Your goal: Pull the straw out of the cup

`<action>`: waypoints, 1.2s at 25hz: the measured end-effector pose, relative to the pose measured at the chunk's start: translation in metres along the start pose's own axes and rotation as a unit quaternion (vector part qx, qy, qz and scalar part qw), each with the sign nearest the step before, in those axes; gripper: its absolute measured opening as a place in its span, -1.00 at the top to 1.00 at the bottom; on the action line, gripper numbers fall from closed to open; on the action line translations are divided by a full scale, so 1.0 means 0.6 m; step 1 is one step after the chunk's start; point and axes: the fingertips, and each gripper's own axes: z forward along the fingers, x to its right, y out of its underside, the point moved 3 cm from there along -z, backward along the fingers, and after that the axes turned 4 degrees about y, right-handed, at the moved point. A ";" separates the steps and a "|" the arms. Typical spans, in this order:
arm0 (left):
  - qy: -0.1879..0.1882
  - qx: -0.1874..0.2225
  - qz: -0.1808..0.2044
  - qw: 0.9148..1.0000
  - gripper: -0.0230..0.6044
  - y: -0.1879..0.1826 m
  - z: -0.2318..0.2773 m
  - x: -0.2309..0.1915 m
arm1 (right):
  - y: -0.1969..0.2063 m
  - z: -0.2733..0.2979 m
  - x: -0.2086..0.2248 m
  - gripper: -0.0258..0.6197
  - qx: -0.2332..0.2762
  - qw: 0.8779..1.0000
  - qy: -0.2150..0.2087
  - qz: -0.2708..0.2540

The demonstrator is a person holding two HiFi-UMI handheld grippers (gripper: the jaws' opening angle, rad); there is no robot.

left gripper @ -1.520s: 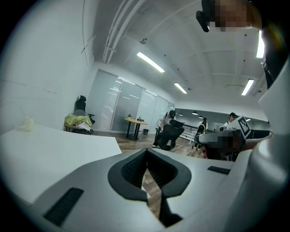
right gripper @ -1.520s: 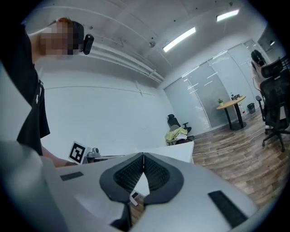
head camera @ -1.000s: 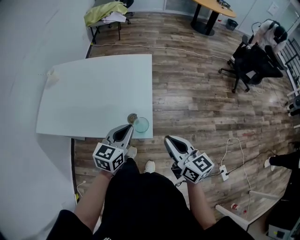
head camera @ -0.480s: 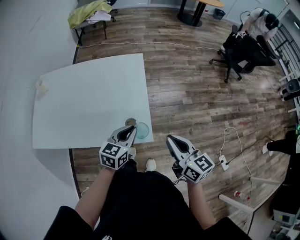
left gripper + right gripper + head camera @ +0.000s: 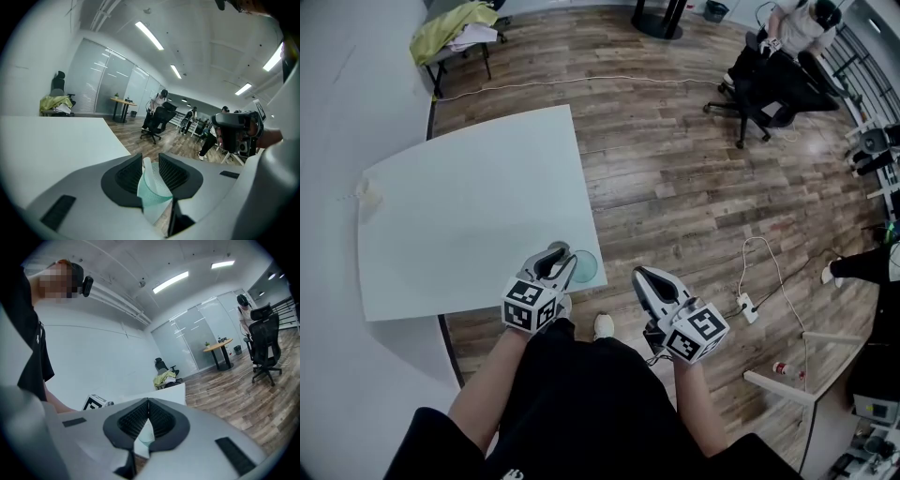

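A translucent green cup (image 5: 585, 267) stands at the near right corner of the white table (image 5: 459, 225). My left gripper (image 5: 562, 253) reaches over the table edge right beside the cup. In the left gripper view a white straw (image 5: 146, 169) rises from the cup (image 5: 157, 193) into the gap between the jaws, and the left gripper (image 5: 151, 162) is open around it, pads apart from it. My right gripper (image 5: 639, 276) hangs over the floor to the right of the cup, shut and empty (image 5: 148, 402). The cup (image 5: 143, 439) shows below its jaws.
A small crumpled object (image 5: 367, 192) lies at the table's far left edge. On the wood floor to the right lie a white cable and a power strip (image 5: 748, 306). A person sits on an office chair (image 5: 773, 66) far back, and a side table holds a yellow-green cloth (image 5: 455, 21).
My left gripper has moved forward over the table edge to the cup, bringing the straw between its jaws. The right gripper has stayed where it was, shut.
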 end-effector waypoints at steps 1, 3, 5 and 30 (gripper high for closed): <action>0.003 -0.003 0.002 1.000 0.58 0.001 0.003 -0.001 | 0.000 0.001 0.001 0.85 0.001 1.000 0.003 0.000; 0.008 -0.010 0.003 1.000 0.58 0.005 0.008 -0.004 | 0.001 -0.001 0.005 0.85 0.002 1.000 0.010 0.002; 0.012 -0.017 0.004 1.000 0.58 0.010 0.012 -0.006 | 0.002 -0.002 0.009 0.85 0.001 1.000 0.015 0.002; 0.047 -0.036 0.003 0.998 0.73 0.008 0.025 -0.011 | 0.000 -0.008 0.031 0.85 0.016 0.999 0.033 0.029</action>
